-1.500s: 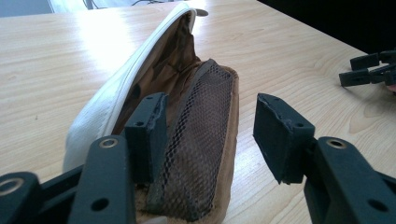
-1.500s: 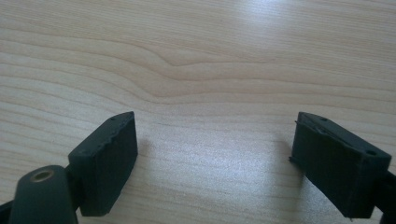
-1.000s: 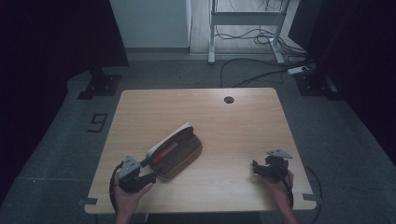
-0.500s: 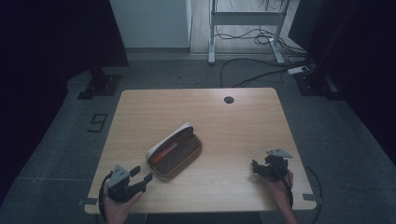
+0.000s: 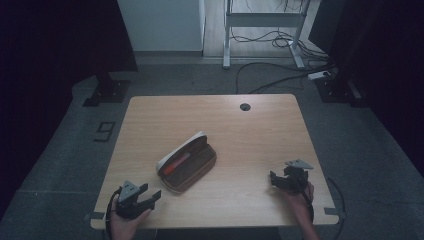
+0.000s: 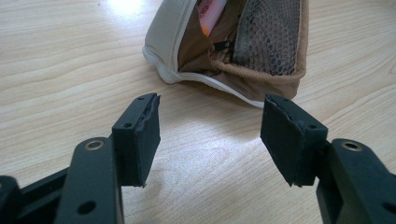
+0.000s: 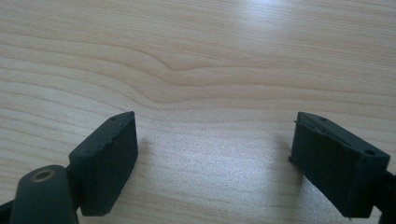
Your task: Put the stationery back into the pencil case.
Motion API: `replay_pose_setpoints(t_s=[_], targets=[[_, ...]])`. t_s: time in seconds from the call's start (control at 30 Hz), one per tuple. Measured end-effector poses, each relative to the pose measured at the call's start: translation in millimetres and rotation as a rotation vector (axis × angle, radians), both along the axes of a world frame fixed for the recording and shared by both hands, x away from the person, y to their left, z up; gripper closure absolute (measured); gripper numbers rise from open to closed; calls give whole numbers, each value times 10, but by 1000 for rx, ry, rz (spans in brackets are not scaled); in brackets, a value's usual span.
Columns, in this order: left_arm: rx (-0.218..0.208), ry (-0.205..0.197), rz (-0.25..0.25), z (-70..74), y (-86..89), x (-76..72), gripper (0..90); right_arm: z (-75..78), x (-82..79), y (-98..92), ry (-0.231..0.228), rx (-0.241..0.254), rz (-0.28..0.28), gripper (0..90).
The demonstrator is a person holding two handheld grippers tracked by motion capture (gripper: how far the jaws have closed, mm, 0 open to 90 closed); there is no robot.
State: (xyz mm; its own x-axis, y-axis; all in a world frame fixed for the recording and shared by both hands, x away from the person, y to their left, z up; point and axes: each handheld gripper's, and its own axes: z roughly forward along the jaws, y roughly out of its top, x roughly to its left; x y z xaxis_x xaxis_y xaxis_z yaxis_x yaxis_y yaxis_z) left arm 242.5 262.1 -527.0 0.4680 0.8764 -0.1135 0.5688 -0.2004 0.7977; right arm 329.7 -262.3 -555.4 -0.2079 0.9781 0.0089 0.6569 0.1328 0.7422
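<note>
The pencil case (image 5: 187, 163) lies unzipped at the centre of the tabletop (image 5: 250, 130) in the high view, its pale lid propped up along the upper-left side and an orange-red item (image 5: 176, 163) lying inside. In the left gripper view it sits at the top of the frame, just beyond the fingers (image 6: 140, 135), near them but apart.

The left gripper (image 5: 141, 196), at the lower left of the high view, has its fingers released; they have just been opening a little further, with nothing but bare wood between them. The right gripper (image 5: 281, 180), at the lower right, is likewise released over bare tabletop, well apart from the case.

Likely risks, as I judge them: the case is soft and rests loose on smooth wood, so a push from one side could slide or spin it instead of closing it. The raised lid could flop fully open or fold down on the contents if nudged. A grab at the rim might catch the mesh pocket (image 6: 266, 37) or the zip rather than the wall, and tilting could spill the contents.

Hard to make out: the orange-red item is too small in the high view and cut off at the top edge of the left gripper view to identify. The case's far end is cropped there, and the zip puller (image 6: 223, 45) is only dimly visible in the fold
</note>
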Motion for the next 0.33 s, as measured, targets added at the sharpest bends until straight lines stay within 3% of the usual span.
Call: replay_pose_setpoints(t_s=[0.33], targets=[[-3,3,-2,-16,7,6,380,0,0,0,0,-1,1,142]])
